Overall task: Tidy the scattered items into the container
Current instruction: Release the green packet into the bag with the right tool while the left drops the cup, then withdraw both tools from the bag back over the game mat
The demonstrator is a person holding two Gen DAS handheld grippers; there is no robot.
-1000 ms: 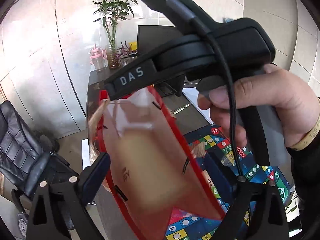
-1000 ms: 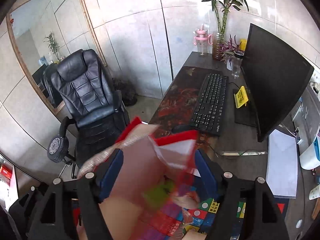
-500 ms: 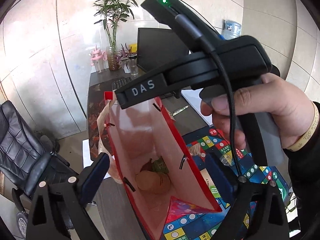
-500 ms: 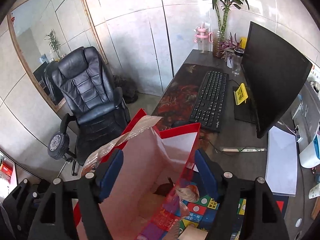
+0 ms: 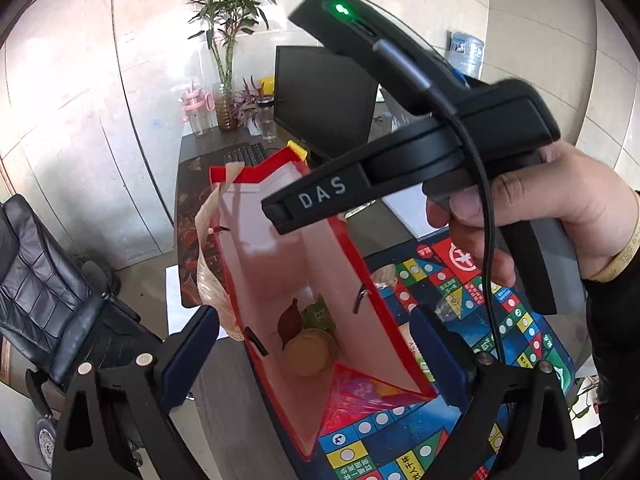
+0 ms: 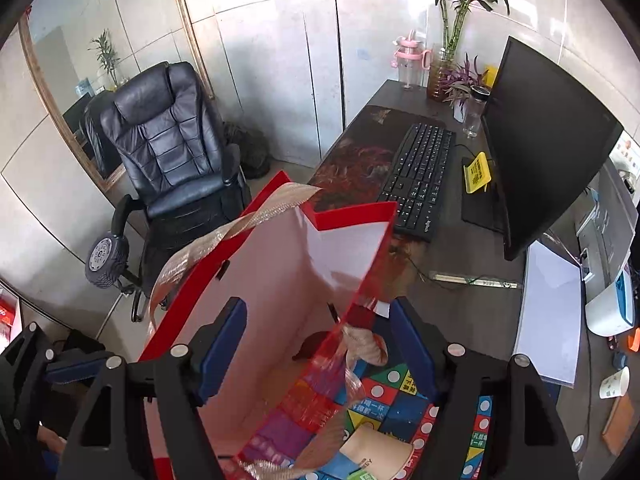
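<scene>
Status:

- Container = red paper gift bag with pale pink inside (image 5: 260, 248), standing open on the multicoloured board-game mat (image 5: 460, 288) on the dark tabletop (image 6: 460, 256). A gold mesh ribbon handle (image 6: 208, 244) flops over its far-left rim.
- At the bag's bottom: a round tan disc-shaped item (image 5: 308, 350), a dark brown leaf-shaped piece (image 5: 289, 322) and a small green packet (image 5: 318, 314), all bunched together and touching (can't read what they are).
- Left claw (image 5: 316, 328): released, blue pads spread wide and straddling the bag's near end. Both pads sit just outside the walls; I see no pinch, and nothing is carried.
- Right claw (image 6: 316, 320): also released and empty, pointing steeply down over the bag mouth. The bag's right wall runs between its two fingers, and the left pad sits over the pink interior. Neither pad presses the wall. In the left wrist view a hand (image 5: 540, 216) grips its black handle, green light on top.
- Outside the bag: a tan paper item with a red edge (image 6: 376, 452) lies on the mat just beside the right wall.
- Behind the bag: black keyboard (image 6: 420, 176), black monitor (image 6: 548, 140), black leather office chair (image 6: 168, 140) off the tabletop's left side.
</scene>
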